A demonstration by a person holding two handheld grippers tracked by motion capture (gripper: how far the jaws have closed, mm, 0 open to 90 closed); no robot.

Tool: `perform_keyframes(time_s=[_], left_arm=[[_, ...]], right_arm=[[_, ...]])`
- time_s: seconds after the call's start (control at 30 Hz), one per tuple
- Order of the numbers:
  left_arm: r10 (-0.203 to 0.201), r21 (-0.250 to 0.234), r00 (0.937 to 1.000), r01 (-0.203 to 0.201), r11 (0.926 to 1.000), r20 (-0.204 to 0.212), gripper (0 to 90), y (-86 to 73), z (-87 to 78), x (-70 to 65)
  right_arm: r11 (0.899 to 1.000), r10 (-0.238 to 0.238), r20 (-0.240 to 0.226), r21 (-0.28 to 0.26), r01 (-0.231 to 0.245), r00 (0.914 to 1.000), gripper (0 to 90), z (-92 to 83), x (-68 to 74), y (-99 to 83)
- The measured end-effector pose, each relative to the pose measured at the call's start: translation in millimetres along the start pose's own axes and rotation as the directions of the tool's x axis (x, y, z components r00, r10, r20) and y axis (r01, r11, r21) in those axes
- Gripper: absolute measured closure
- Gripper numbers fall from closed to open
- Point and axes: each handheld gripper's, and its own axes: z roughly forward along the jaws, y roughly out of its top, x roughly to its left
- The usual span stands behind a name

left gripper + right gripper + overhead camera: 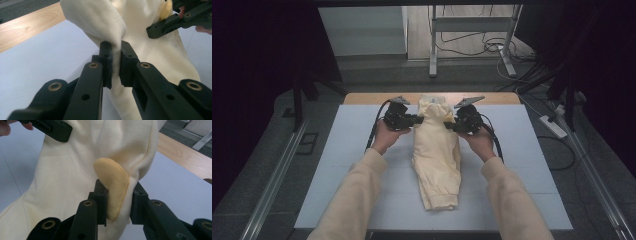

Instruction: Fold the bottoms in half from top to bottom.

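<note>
While lifted at its top over the white mat (342, 165), pale yellow garment (437, 155), pinched by left claw (115, 65) and right claw (117, 202).

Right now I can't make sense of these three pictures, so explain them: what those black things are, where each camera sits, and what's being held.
A person's hands hold two black hand tools, each with two fingers that pinch. The high view looks down on a table covered in white. The other two cameras ride on the tools, looking along their fingers. A pale yellow garment lies on the table. The left gripper is pinched shut on one edge of its far end; the right gripper is shut on the other edge, with a darker yellow patch between its fingers.
</note>
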Motion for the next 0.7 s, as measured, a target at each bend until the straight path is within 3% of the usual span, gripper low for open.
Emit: perform_keyframes(time_s=[0.27,0.5,0.7], left_arm=[[-0.005,-0.011,1.0000,0.005,0.9999,0.005,81.5,3.7,-1.9,2.2],[0.011,-0.046,0.9999,-0.012,0.9989,-0.013,81.8,21.5,-16.4,-1.1],[0.005,-0.034,1.0000,-0.005,0.9994,-0.004,81.9,17.4,-13.2,-1.6]], right_arm=[[1.000,-0.007,0.007,-0.008,0.007,1.0000,71.2,-2.3,-0.6,2.0],[0.998,-0.024,0.029,-0.049,0.025,0.9993,71.3,-16.6,0.8,19.0],[0.999,-0.020,0.025,-0.042,0.021,0.9995,71.3,-16.5,1.2,15.8]])
